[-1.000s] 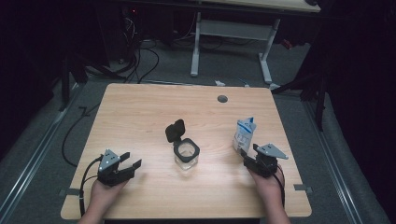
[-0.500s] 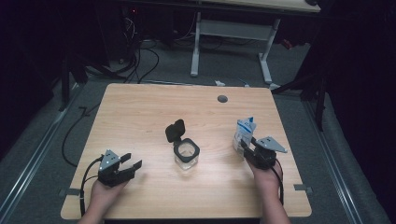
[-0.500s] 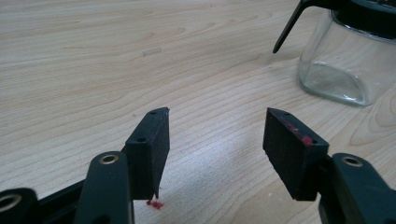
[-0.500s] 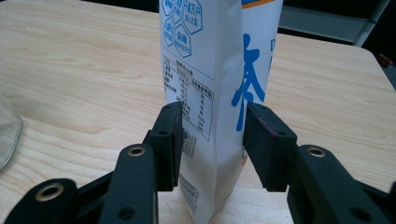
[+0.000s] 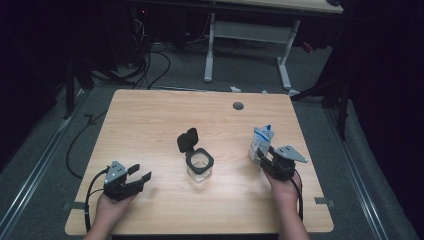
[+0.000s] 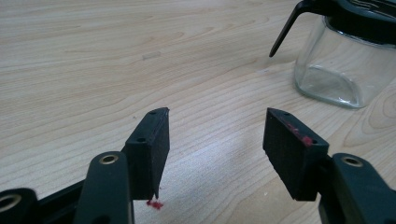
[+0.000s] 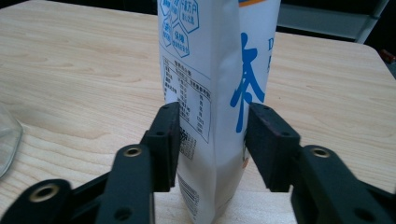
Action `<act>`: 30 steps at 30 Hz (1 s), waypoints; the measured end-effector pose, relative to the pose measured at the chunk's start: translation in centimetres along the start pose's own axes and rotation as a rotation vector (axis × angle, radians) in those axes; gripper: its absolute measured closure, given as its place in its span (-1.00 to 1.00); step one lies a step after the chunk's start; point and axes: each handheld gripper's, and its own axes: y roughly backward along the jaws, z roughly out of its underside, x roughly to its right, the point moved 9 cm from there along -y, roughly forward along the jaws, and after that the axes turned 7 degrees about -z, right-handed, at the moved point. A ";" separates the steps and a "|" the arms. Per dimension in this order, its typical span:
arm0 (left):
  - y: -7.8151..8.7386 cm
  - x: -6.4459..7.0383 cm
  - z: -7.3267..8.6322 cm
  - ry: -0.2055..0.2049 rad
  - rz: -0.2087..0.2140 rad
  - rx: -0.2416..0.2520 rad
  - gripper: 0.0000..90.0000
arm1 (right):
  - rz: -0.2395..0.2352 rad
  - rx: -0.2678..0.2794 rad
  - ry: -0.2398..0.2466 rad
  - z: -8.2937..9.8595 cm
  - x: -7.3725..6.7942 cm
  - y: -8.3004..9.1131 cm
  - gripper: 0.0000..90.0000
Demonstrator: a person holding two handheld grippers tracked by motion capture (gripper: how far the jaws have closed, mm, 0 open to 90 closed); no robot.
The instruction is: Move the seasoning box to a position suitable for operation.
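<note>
Our right tool [image 7: 212, 140] clamps both jaws on the upright white pouch [image 7: 219, 70]; our left tool [image 6: 215, 140] rests wide open, holding nothing, on the desk [image 5: 150, 120].

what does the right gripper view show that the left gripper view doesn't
The right gripper view alone shows the white and blue pouch standing upright between the right gripper, with the jaws close on either side of it; whether they press it I cannot tell. The left gripper view alone shows the left gripper, its jaws spread wide with nothing between them, and the jar's black lid rim. Both show the wooden table and the glass jar.
</note>
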 end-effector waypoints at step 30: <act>-0.2 1.7 -0.2 -0.044 0.085 0.005 -0.16 | -0.033 0.004 -0.005 -0.4 -0.3 0.3 0.93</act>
